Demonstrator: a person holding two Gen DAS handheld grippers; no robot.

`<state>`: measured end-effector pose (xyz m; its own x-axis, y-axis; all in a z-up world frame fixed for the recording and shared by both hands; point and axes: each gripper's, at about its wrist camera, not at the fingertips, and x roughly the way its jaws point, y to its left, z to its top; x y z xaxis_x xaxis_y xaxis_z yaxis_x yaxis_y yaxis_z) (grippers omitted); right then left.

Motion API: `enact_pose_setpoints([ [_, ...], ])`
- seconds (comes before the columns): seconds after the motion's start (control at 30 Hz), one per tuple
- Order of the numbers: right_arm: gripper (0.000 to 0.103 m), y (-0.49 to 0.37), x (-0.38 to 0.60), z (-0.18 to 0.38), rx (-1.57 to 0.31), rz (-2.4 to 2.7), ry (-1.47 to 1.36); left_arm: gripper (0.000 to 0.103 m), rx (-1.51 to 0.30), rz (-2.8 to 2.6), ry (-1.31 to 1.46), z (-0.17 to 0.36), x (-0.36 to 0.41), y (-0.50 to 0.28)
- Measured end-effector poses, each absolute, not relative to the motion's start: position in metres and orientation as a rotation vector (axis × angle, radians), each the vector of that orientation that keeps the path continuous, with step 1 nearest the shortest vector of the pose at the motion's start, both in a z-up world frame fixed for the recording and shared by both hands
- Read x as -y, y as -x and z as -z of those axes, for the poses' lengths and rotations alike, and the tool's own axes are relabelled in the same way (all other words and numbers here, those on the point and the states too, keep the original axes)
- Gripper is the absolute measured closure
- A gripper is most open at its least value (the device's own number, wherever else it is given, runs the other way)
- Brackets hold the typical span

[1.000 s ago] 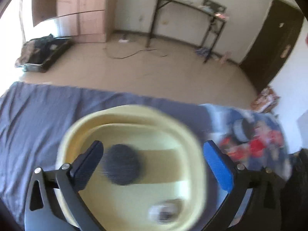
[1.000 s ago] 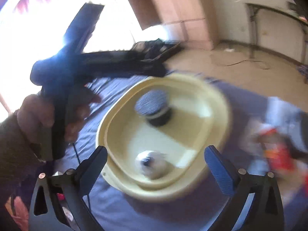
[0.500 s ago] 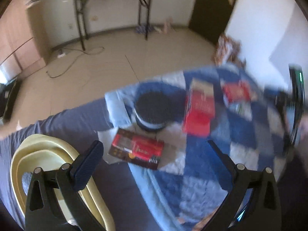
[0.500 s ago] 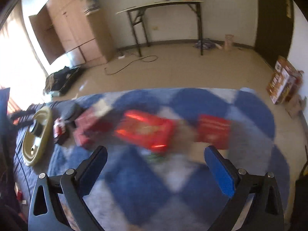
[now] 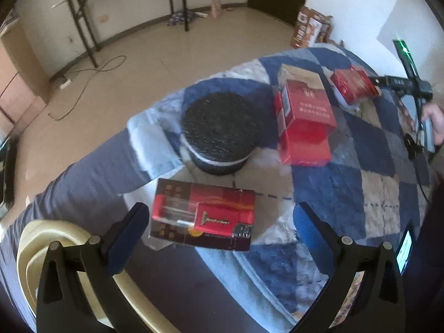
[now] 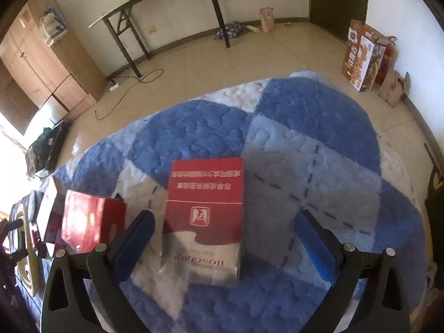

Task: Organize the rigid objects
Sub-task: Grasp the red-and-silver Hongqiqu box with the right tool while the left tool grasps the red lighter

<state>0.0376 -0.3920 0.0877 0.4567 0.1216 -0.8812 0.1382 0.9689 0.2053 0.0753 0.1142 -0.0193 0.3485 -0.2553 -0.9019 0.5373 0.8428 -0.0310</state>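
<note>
Your left gripper (image 5: 219, 236) gapes wide and empty over a dark red box (image 5: 202, 217) on the blanket (image 5: 347, 183); the yellow basin (image 5: 30, 249) sits lower left. Your right gripper (image 6: 223, 238), equally spread, frames a red-and-silver carton (image 6: 204, 216)

Ahead of the red and silver box (image 6: 204, 216) the blanket (image 6: 319, 127) lies bare to its far edge; to that box's left a red carton (image 6: 91, 224) stands close, narrowing the gap.
</note>
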Motion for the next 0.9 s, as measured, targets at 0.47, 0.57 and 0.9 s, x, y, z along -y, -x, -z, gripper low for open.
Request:
enact_pose_setpoints([
  [0.47, 0.024, -0.053, 0.375, -0.055, -1.024, 0.047, -0.135, 0.04, -1.081, 0.509, -0.301, 0.031, -0.113, -0.077],
  [0.57, 0.031, -0.057, 0.37, -0.048, -1.016, 0.033, -0.096, 0.04, -1.095, 0.475, -0.288, 0.028, -0.118, -0.076],
  [0.9, 0.042, -0.059, 0.38, -0.043, -0.994, 0.003, -0.137, 0.028, -1.141, 0.238, -0.091, 0.01, -0.14, -0.049],
])
